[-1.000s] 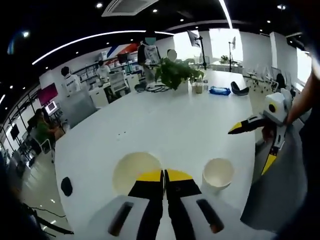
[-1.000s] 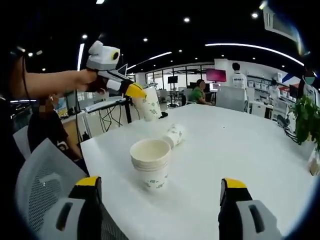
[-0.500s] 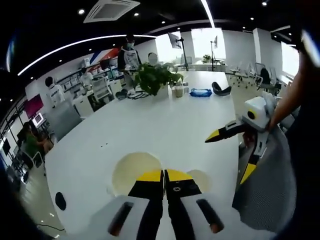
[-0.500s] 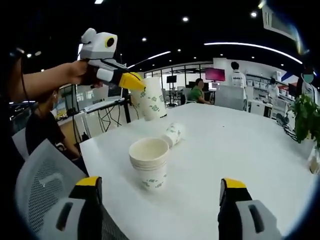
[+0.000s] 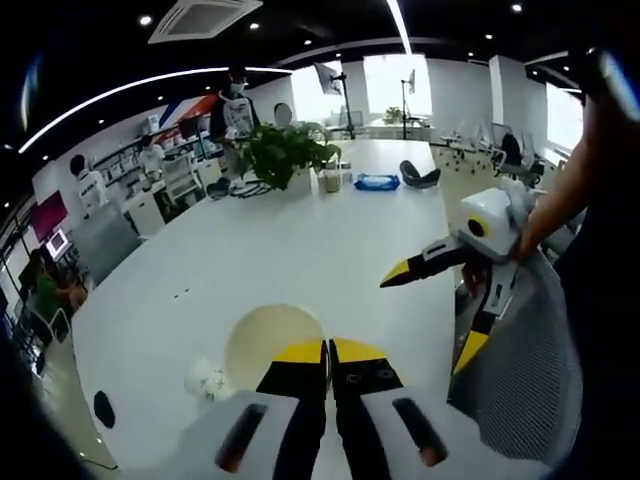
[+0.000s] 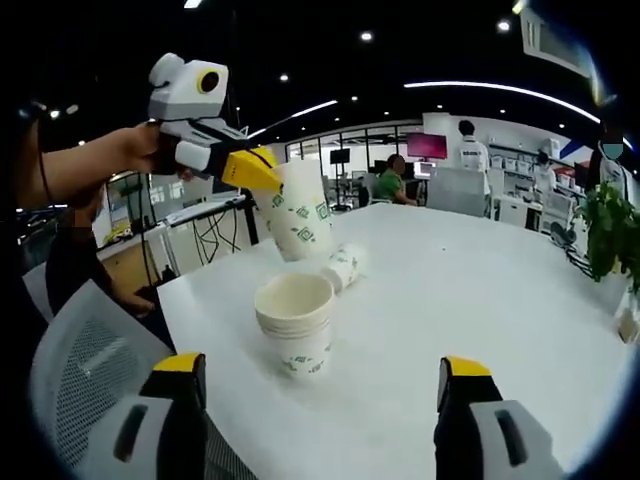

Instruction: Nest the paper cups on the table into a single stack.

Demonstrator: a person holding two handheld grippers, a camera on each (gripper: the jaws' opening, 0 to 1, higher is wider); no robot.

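No words, numbers or brand names are readable in either view. The held paper cup and the stack of cups on the desk carry small green printed marks (a pattern of shapes, too small to read as letters). The cup lying on its side bears the same green print, equally unreadable. Wall panels in the far office are too blurred to read.

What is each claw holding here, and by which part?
The left claw is shut on a paper cup, pinching its rim with the cup hanging above the stack. The right claw is open and holds nothing.
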